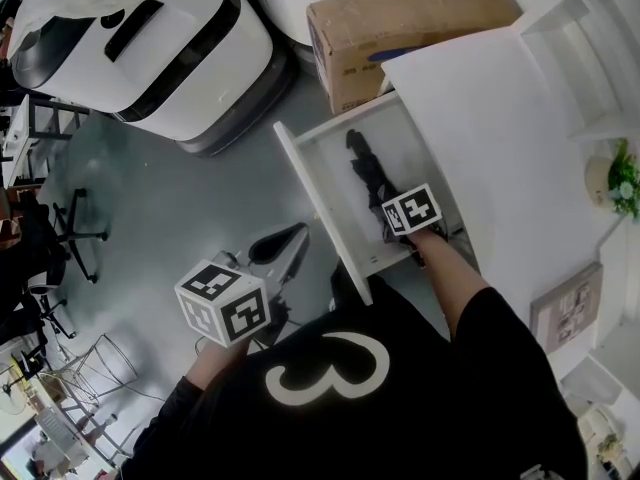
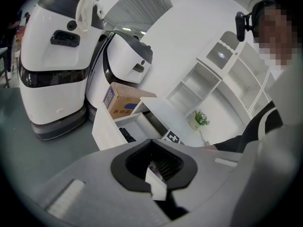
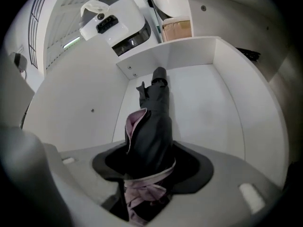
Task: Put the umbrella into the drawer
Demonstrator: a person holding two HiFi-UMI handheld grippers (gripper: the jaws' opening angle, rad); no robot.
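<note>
The white drawer [image 1: 312, 196] stands pulled out from the cabinet. A folded black umbrella [image 1: 368, 171] with a pink lining lies lengthwise inside it. My right gripper [image 1: 398, 226] reaches down into the drawer, shut on the near end of the umbrella [image 3: 152, 126]. Its far tip rests on the drawer floor [image 3: 208, 108], close to the back wall. My left gripper [image 1: 280, 253] hangs outside the drawer, low over the grey floor, with its jaws together and nothing in them. From the left gripper [image 2: 156, 170] view the drawer front [image 2: 105, 132] shows ahead, with the umbrella [image 2: 127, 135] dark inside.
A cardboard box [image 1: 400, 26] sits on the floor just beyond the drawer. Large white machines [image 1: 150, 38] stand at the far left. The white cabinet top [image 1: 500, 138] overhangs the drawer's right side, with a small plant [image 1: 622, 183] on it. Chair legs [image 1: 75, 233] stand at left.
</note>
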